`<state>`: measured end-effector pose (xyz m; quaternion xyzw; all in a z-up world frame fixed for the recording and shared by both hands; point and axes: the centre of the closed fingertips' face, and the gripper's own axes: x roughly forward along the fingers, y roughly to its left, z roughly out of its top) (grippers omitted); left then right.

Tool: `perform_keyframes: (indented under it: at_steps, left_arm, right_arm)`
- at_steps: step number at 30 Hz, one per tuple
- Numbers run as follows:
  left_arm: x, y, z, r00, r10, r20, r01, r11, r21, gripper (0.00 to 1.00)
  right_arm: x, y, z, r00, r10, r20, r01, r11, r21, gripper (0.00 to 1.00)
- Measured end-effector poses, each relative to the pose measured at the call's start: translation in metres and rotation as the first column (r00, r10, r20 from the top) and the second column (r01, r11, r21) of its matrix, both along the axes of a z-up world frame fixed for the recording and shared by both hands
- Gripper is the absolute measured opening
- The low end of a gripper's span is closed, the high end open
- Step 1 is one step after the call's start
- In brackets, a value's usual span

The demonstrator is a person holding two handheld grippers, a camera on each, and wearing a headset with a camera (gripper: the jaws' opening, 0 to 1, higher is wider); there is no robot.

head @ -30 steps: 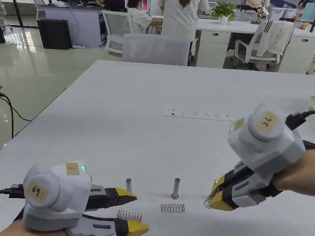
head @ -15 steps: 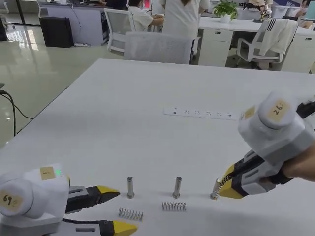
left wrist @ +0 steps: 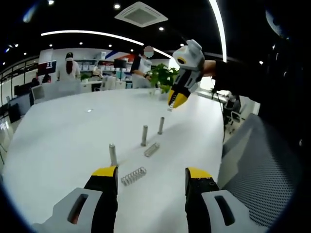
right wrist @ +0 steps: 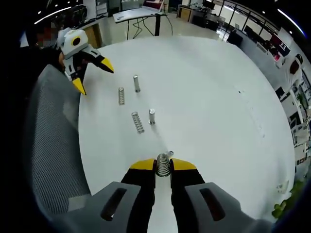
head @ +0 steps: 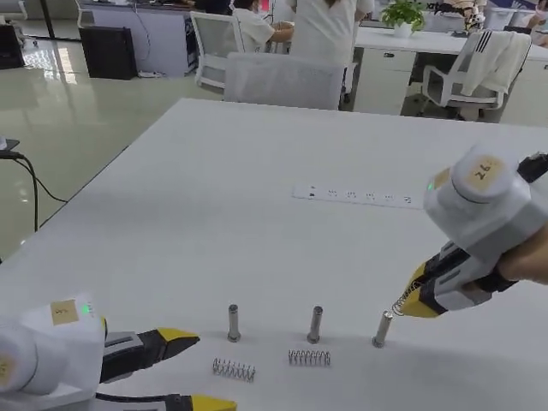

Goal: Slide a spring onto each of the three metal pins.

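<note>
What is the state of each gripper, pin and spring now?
left pin: upright, bare.
middle pin: upright, bare.
right pin: upright, bare.
held spring: just above right pin.
left spring: lying flat, loose.
middle spring: lying flat, loose.
left gripper: open, empty.
right gripper: shut on held spring.

Silver springs and pins, white table, yellow-tipped black jaws.

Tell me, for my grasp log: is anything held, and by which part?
Right gripper pinches a spring by one end; left gripper is open, empty.
</note>
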<state>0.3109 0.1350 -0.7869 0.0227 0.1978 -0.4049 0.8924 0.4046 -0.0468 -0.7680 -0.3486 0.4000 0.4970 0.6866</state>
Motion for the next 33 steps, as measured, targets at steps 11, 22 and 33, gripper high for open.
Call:
perform_keyframes:
  at_steps: [11,22,33]
  left_arm:
    - [0.002,-0.006,0.002,1.0,-0.005,-0.004,0.005,1.0,-0.001,0.52]
    - [0.001,-0.002,0.001,1.0,0.008,-0.006,-0.008,1.0,-0.003,0.52]
    - [0.0,0.001,-0.001,1.0,0.017,-0.008,-0.017,1.0,-0.001,0.51]
  right_arm:
    - [0.012,0.002,-0.016,0.999,0.025,-0.02,-0.026,0.997,-0.068,0.08]
    - [0.013,0.003,-0.024,0.998,0.035,-0.052,-0.04,0.994,-0.101,0.08]
    - [0.014,0.002,-0.035,0.997,0.036,-0.07,-0.045,0.991,-0.128,0.08]
